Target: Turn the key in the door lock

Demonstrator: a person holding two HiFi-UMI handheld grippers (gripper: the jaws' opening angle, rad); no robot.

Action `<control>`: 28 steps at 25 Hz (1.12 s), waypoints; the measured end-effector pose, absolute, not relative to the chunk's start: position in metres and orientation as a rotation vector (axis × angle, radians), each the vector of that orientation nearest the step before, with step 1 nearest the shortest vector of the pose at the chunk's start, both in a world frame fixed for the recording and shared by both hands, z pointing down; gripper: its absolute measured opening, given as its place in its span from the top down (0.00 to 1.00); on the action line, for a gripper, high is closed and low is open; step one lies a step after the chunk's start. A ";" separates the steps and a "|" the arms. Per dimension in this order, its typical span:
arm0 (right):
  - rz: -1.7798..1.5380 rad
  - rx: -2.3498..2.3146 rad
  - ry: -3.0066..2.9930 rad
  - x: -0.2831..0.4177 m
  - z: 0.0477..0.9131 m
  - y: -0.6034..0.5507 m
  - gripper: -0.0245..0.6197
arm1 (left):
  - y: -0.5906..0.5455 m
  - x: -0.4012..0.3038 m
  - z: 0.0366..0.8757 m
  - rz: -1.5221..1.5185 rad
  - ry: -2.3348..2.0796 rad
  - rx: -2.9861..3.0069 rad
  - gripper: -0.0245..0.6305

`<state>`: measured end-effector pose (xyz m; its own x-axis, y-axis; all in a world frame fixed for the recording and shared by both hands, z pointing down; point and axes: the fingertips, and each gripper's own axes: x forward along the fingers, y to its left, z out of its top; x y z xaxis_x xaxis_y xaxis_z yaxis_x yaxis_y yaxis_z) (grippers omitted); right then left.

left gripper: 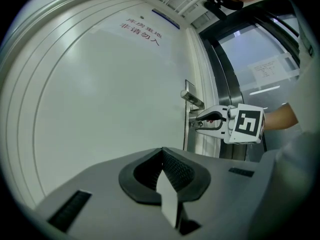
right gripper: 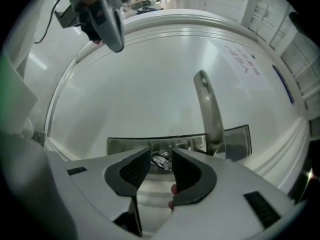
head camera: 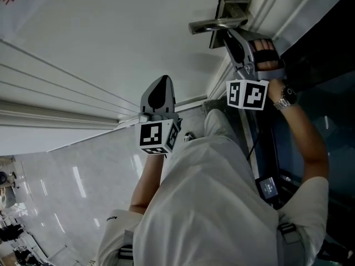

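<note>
— Where is the key?

— The small silver key (right gripper: 161,160) sits in the brushed steel lock plate (right gripper: 125,146) on the flat white door (right gripper: 150,74). It is just beside the foot of the long steel lever handle (right gripper: 209,109).

— And the right gripper?

— The right gripper (right gripper: 161,157) is up at the lock, pointing at the door. Its dark ribbed fingers (right gripper: 187,173) stand apart, one on each side of the key's head. They are released, flanking the key without clamping on it.

— Who holds it?

— A person's hand (head camera: 267,55), with a metal wristwatch (head camera: 287,97) on that wrist. The gripper's black-and-white marker cube (head camera: 248,95) sits close by the wrist, below the handle in the head view.

— The left gripper?

— The left gripper (left gripper: 162,151) is well apart from the lock and faces the plain part of the door. Its fingers are clenched together with nothing between them, and they touch nothing.

— Anything else on the door?

— A line of red characters (left gripper: 142,31), printed high on the panel, far from the lock.
</note>
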<state>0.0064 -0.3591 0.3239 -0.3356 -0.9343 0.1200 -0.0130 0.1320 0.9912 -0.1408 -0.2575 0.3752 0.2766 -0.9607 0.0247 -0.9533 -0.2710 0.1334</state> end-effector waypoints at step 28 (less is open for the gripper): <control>-1.452 0.959 -1.501 0.010 0.324 -0.363 0.90 | -0.247 -0.143 0.375 -0.085 -1.853 2.391 0.95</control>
